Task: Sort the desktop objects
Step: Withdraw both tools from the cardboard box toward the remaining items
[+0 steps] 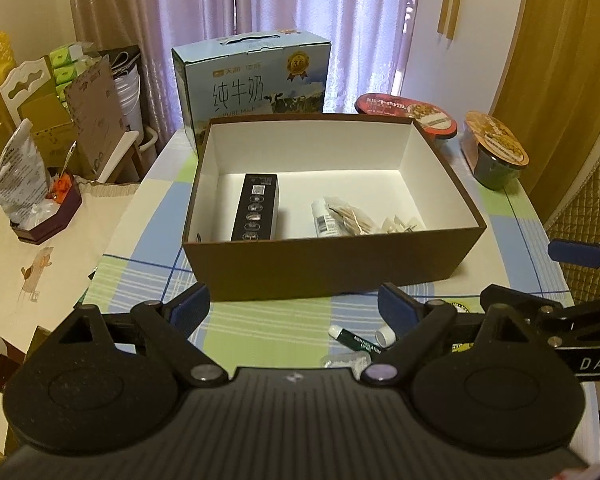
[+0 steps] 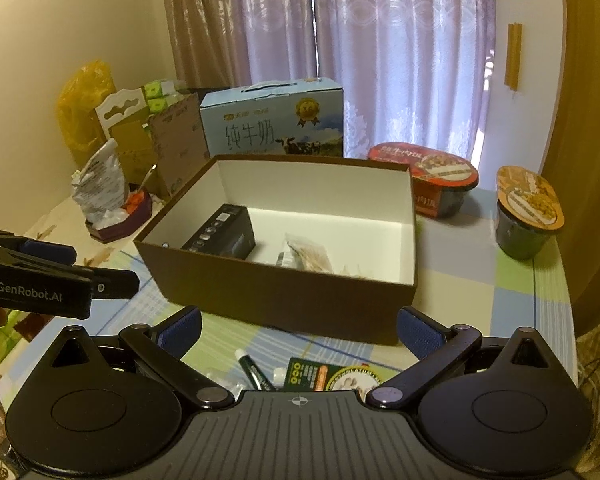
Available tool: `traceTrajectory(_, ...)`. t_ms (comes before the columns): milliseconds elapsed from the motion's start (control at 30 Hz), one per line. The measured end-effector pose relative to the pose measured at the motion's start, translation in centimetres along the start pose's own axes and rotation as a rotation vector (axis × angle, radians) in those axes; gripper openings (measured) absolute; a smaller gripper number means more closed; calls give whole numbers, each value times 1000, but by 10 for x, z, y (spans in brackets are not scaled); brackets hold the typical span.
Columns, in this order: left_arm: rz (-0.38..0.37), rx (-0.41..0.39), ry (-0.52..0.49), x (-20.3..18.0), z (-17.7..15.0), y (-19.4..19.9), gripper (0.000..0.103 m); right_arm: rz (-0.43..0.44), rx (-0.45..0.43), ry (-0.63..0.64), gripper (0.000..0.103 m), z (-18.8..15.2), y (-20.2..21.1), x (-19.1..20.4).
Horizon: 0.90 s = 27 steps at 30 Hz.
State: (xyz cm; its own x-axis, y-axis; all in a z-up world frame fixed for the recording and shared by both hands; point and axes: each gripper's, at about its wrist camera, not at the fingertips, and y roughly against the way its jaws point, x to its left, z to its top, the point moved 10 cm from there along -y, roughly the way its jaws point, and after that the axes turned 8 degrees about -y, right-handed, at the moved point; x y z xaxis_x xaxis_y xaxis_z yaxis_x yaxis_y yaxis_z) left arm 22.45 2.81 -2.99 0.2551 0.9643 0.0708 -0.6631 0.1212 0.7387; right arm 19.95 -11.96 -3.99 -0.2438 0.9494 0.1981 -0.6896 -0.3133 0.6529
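A: Looking below the left tongs (image 1: 294, 304), I see one lip balm tube (image 1: 358, 341) on the table (image 1: 260, 320), in front of the box (image 1: 320, 268). Both tongs are spread wide, empty.

B: It looks light, stiff, a little slippery. I would take it across the middle. Below the right tongs (image 2: 298, 330) lies one green packet (image 2: 310, 374).

A: Inside the box: one black carton (image 1: 256, 207), one small bottle (image 1: 324, 219), some sachets.
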Motion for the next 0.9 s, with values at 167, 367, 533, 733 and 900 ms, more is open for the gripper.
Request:
traceTrajectory(167,6,5,-1,-2,-10,4,89,-2,18,-11,101,-11,0,-4)
traceTrajectory(367,3,45,0,-3,-34,0,89,-18,77,-49,101,-38,-5,-19)
traceTrajectory(533,-9,97,-4,-8,-60,-10,89,-29,148,-65,101,-70,-11,-28)
traceTrajectory(733,-24,161,-8,-19,-89,-26,89,-48,212,-71,101,-102,-18,-37)
traceTrajectory(900,-42,197,-17,-28,-104,-38,89,-58,242,-97,101,-118,-24,-45)
